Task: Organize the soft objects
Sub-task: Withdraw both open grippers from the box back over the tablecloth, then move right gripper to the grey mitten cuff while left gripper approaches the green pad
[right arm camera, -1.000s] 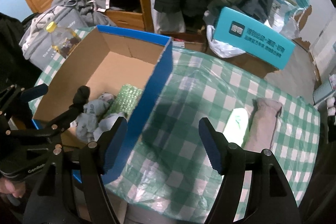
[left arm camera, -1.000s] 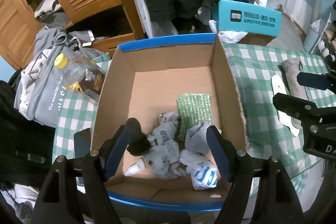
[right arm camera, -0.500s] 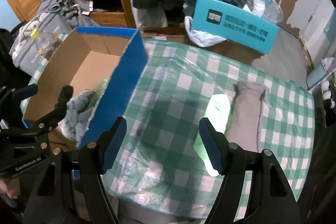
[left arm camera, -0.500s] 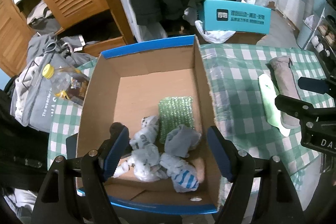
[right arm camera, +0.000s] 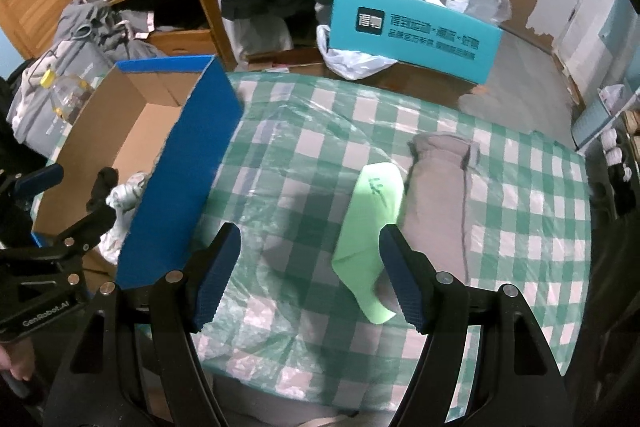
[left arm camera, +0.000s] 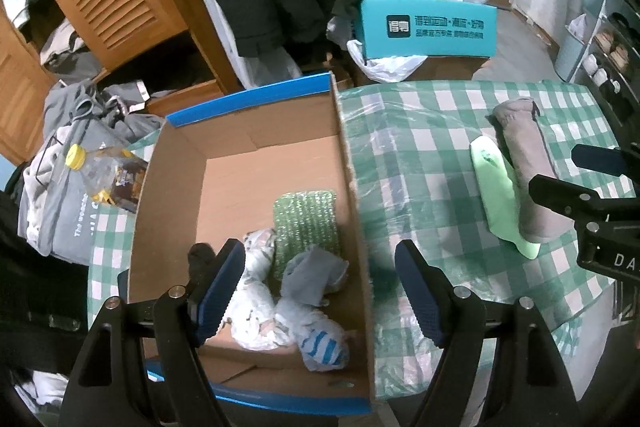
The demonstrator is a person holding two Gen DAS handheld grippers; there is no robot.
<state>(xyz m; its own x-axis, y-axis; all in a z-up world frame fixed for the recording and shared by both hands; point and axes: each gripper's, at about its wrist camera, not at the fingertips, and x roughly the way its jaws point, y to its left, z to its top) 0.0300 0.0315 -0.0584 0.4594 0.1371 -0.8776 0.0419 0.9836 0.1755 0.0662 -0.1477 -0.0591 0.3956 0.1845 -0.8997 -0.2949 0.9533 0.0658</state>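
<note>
Both the left gripper (left arm camera: 320, 287) and the right gripper (right arm camera: 310, 275) are held with jaws wide apart, nothing in them. The green sock (right arm camera: 370, 223) lies on the table beside the grey sock (right arm camera: 438, 203), touching it. Both socks could be grabbed together, or the plastic cover (right arm camera: 288, 163) pinched too.
</note>
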